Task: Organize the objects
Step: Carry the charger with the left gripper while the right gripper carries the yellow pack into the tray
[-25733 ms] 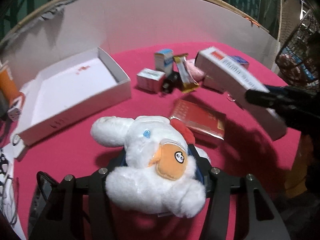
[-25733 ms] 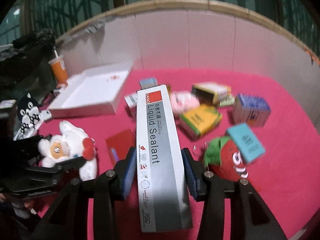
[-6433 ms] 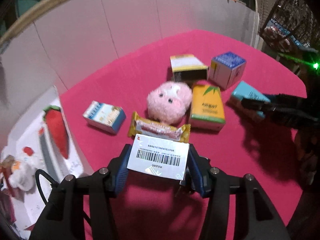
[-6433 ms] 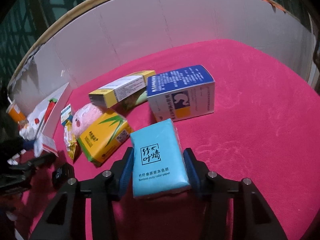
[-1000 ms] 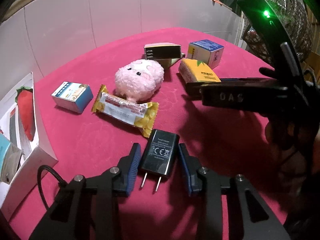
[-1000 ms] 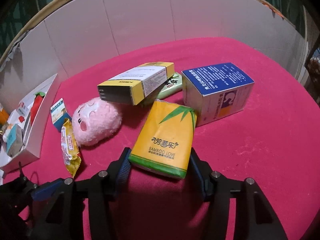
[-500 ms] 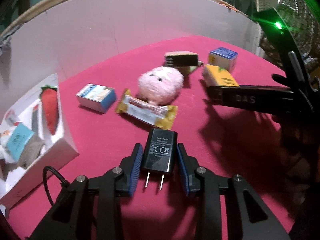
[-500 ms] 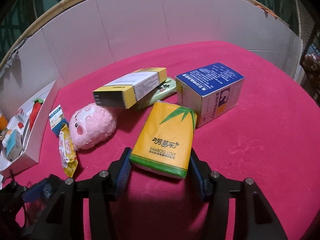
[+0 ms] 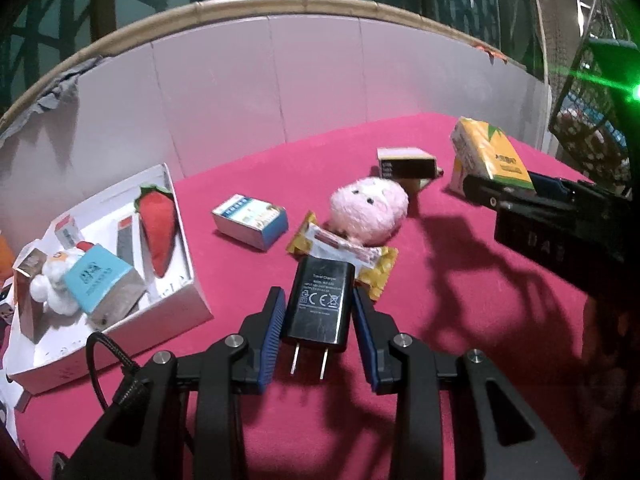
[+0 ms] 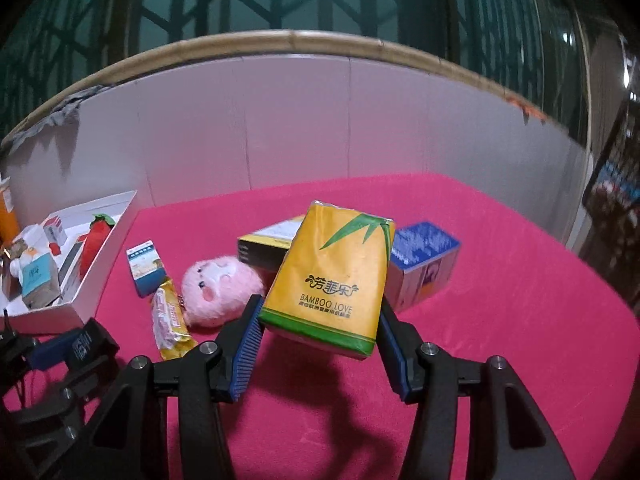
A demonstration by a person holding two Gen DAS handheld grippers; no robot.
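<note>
1. Evidently the black charger [image 9: 319, 303] was a small, rigid plastic block, probably light for its size; its flat sides gave the pads a sound purchase, though the glossy shell could slip if the squeeze slackened. The two metal prongs pointed back toward the camera and were best left untouched.
2. The left gripper [image 9: 319, 312] was clamped on the charger's two long sides, holding it clear of the pink cloth.
3. The yellow tissue pack [image 10: 330, 276] looked soft and light, a film-wrapped wad likely to give under pressure; a hold across its width near the lower end seemed right, and firm enough to stop the slick film from sliding.
4. The right gripper [image 10: 318, 332] gripped that pack at its green-banded lower end, the pack tilted up off the cloth.
5. It bore a green bamboo leaf and the words "BAMBOO LOVE".
6. Taking the white box [image 9: 188, 300] as the landmark, the charger hung just right of its near corner; the tissue pack was well to the right, beyond the pink plush [image 9: 368, 210].
</note>
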